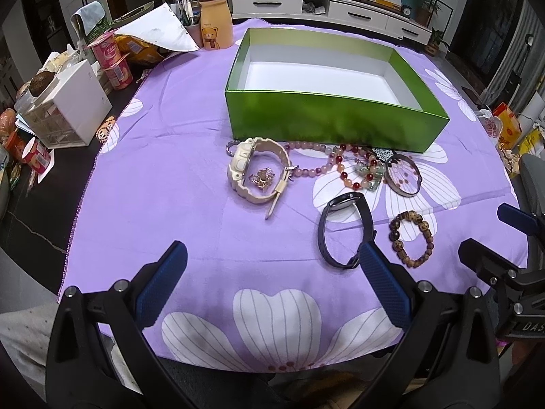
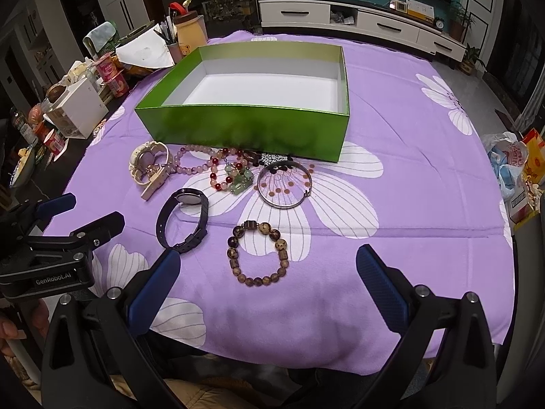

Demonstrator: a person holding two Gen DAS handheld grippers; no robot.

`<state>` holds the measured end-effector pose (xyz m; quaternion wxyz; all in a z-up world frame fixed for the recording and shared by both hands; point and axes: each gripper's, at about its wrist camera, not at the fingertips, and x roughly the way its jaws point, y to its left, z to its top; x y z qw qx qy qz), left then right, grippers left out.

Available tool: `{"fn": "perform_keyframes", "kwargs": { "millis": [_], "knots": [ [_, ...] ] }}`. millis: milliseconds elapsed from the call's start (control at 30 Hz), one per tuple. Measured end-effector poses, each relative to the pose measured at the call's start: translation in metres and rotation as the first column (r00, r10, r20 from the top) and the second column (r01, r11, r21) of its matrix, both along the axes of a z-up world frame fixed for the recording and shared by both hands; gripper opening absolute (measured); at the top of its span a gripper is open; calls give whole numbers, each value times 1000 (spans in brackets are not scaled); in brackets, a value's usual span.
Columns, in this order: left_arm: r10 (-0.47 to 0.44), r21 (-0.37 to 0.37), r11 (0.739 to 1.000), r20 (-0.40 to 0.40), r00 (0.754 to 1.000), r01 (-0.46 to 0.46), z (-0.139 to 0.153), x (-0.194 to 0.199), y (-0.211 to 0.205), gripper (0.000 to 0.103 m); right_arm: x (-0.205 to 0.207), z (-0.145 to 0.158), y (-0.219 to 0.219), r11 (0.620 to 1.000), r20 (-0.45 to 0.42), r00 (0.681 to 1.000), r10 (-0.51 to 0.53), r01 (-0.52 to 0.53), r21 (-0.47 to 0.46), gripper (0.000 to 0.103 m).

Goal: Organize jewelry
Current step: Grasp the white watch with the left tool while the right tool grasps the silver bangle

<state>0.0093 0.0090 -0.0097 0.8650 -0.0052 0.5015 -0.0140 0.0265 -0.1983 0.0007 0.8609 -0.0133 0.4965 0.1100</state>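
While both grippers hang over the near edge of the tabletop, a lilac cloth printed with large white flowers [image 2: 408, 177] covers most of it, leaving a dark strip bare along the left edge. The left gripper [image 1: 272, 283] has its blue-padded tongs spread wide apart with nothing between them, and the right gripper [image 2: 269, 283] stands the same way, empty.

A shiny green open cardboard box with a white inside [image 2: 245, 129] sits toward the far middle of the cloth, nothing in it. Just before its near wall lies the jewelry: a cream plastic wristwatch [image 1: 259, 170] furthest left with a small gold trinket [image 1: 261, 176] inside its strap loop, a pale pink bead bracelet [image 2: 192, 160], a red and orange bead bracelet with a green jade charm [image 2: 231, 173], and a thin dark metal bangle [image 2: 284, 184] furthest right. Nearer the front edge are a black band wristwatch [image 2: 184, 220] standing on its side and a brown wooden bead bracelet [image 2: 259, 255], apart from each other.

Along the left edge clutter crowds the bare strip: a white plastic drawer unit [image 1: 68, 109], pink printed cups [image 1: 112, 58], a yellow bear-printed jar with a brown lid [image 1: 214, 20] and a crumpled white paper sheet [image 1: 160, 30]. Beyond the far edge runs a long white cabinet with dark handles [image 2: 374, 24] against a teal wall, potted plants [image 2: 460, 20] at its right end.
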Motion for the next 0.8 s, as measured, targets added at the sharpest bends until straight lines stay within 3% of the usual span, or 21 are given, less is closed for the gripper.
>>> {"fn": "perform_keyframes", "kwargs": {
  "millis": [200,433,800],
  "knots": [
    [17,-47,999,45,999,-15,-2,1,11,101,7,-2,-13,998,33,999,-27,25,61,102],
    [120,-125,986,60,991,-112,-21,18,40,101,31,-26,-38,987,32,996,-89,83,138,101],
    [156,-136,980,84,984,-144,-37,60,51,75,69,-49,-41,981,34,995,-93,85,176,58]
  ]
}}
